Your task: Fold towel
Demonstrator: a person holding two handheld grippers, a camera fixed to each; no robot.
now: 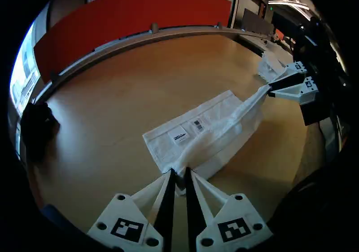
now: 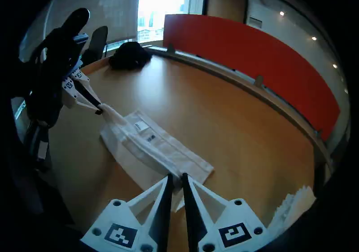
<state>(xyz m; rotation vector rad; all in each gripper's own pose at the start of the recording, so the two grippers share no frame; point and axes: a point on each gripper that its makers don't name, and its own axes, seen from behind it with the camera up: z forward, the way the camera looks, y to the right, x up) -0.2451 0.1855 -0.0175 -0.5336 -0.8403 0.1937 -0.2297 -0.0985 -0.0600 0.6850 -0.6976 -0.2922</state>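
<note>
Left gripper [image 1: 179, 173]: seen at the bottom centre of the left gripper view. Its jaws are pressed nearly together and pinch one bunched corner of the white rectangular cloth towel [image 1: 202, 126].

Right gripper [image 2: 176, 178]: seen at the bottom centre of the right gripper view, jaws likewise nearly closed on another corner of the towel. In the left gripper view this same gripper appears at the upper right, nipping the towel's far end.

Towel: it occupies the middle of the light brown wooden table [image 1: 134, 95]. One long edge is lifted and drawn taut between the two grippers. The rest lies flat on the table, with two small labels facing up.

Surroundings: a long red partition panel [image 1: 148, 18] runs along the table's far edge. A dark, rounded bundle [image 2: 130, 54] rests on the table at the upper left of the right gripper view, well apart from the towel. A stack of white cloths [image 2: 296, 202] sits at the lower right of that view.
</note>
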